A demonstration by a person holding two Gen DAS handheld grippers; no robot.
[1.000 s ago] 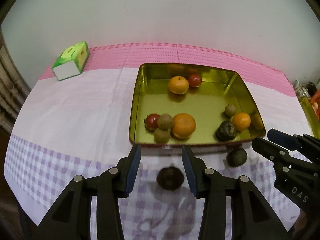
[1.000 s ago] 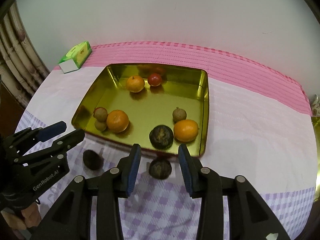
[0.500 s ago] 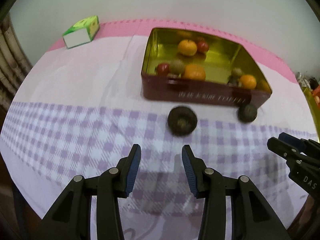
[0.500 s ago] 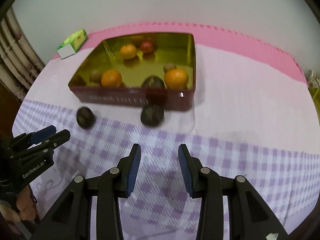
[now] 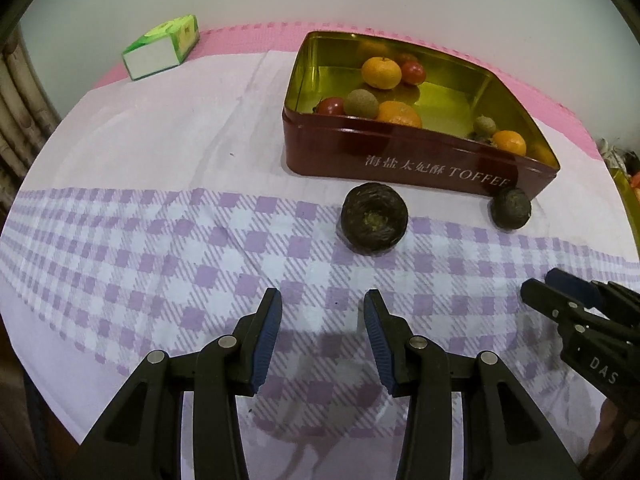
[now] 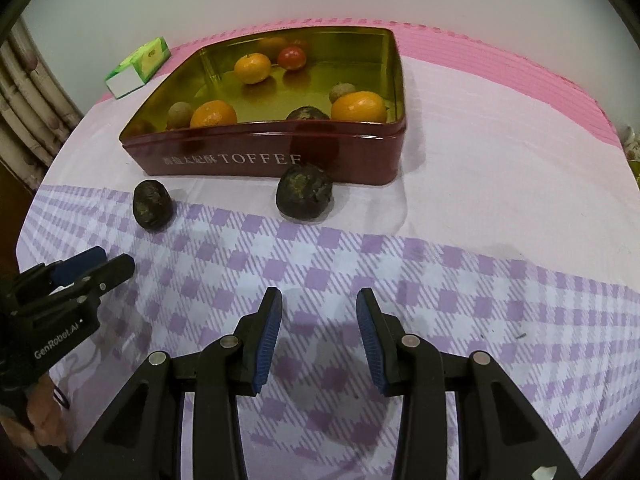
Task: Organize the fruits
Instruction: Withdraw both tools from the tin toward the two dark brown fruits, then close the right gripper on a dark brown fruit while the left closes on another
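A dark red toffee tin (image 5: 400, 160) (image 6: 260, 156) with a gold inside holds oranges (image 5: 381, 72), red tomatoes, small brown fruits and one dark fruit (image 6: 308, 113). Two dark wrinkled fruits lie on the checked cloth in front of it. My left gripper (image 5: 322, 294) is open and empty, low over the cloth, with one dark fruit (image 5: 374, 222) a short way ahead of its tips. My right gripper (image 6: 318, 292) is open and empty too, with the other dark fruit (image 6: 304, 192) ahead of it, against the tin wall. Each gripper shows at the edge of the other's view.
A green and white box (image 5: 162, 48) (image 6: 138, 66) lies at the back left on the pink strip of cloth. A curtain (image 6: 24, 112) hangs past the table's left edge. The wall stands close behind the tin.
Both grippers have sunk toward the cloth and drawn back from the tin. The dark fruits, earlier between the fingertips in view, now lie ahead of them. The jaws kept their width.
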